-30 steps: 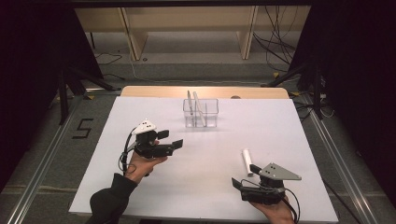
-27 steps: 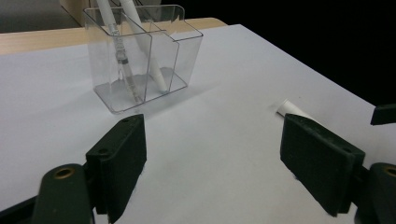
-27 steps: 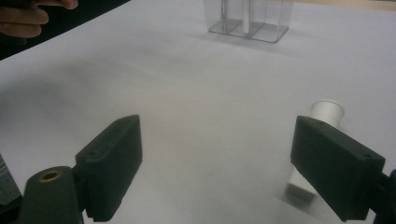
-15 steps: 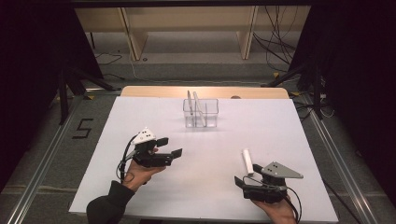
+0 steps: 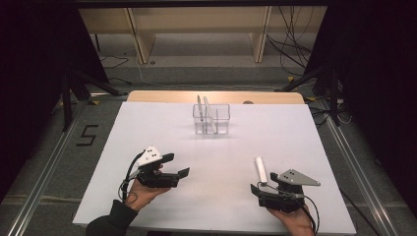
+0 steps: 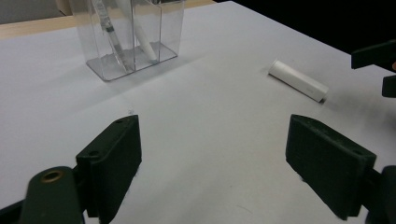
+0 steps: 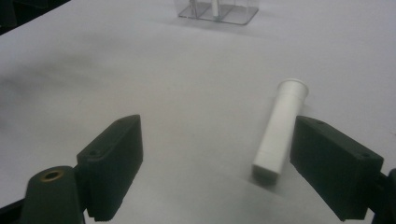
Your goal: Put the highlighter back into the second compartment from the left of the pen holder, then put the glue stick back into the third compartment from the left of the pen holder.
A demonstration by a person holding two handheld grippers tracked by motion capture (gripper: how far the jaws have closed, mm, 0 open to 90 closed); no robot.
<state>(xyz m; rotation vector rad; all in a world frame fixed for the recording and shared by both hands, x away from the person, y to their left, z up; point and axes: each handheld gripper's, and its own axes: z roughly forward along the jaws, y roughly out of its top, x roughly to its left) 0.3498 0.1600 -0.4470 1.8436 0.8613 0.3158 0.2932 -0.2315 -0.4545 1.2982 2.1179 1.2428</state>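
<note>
— High view: table (image 5: 147, 137) white, wide, on a wooden top. Anything standing at the far middle?

— Clear box (image 5: 211, 119), split into compartments, upright, near the far edge. Thin sticks leaning inside; seen closer from the left gripper view as a syringe (image 6: 107, 30) in one compartment and a white pen-like piece in the next.

— And nearer the person?

— Left claw (image 5: 178, 164) at the near left, held in a hand with a dark sleeve, just above or on the table; cannot tell which. Spread wide, nothing between the jaws, bare table in the gap. Pointed toward the middle-right of the table.

— Right claw?

— Right claw (image 5: 255, 190) at the near right, grey three-cornered plate on top, also held in a hand. Gaping wide too, gripping nothing.

— So where is the tube?

— Tube (image 5: 260, 169) white, lying flat on the table, just ahead of the right claw and well apart from the box. From the right gripper view: tube (image 7: 282, 131) between the jaws but far over to one side, near end just beside the right-hand jaw, flared end pointing away toward the box. Touching that jaw or not: cannot tell. From the left gripper view: same tube (image 6: 299, 80) lying off beyond the gap, well apart from the left claw.
</note>
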